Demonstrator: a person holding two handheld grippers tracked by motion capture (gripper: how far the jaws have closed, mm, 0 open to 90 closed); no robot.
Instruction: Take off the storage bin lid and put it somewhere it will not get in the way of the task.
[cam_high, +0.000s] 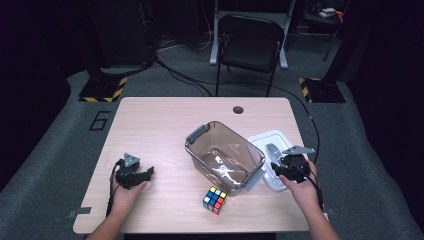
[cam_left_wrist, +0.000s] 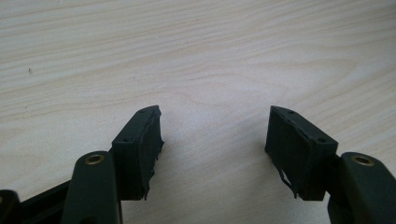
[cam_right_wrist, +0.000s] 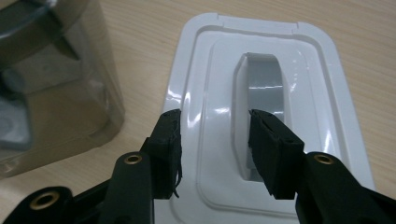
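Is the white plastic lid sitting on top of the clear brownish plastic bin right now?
No, the white plastic lid lies flat on the wooden table, beside the clear brownish plastic bin, which stands open.

Table (cam_high: 150, 125): bin (cam_high: 222, 155), lid (cam_high: 272, 147), cube (cam_high: 214, 199).

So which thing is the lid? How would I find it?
Look at the wooden table, then at the clear brown bin in its middle. The lid lies flat on the tabletop right beside that bin, under the right gripper. It is the only white thing there, with a grey handle on top.
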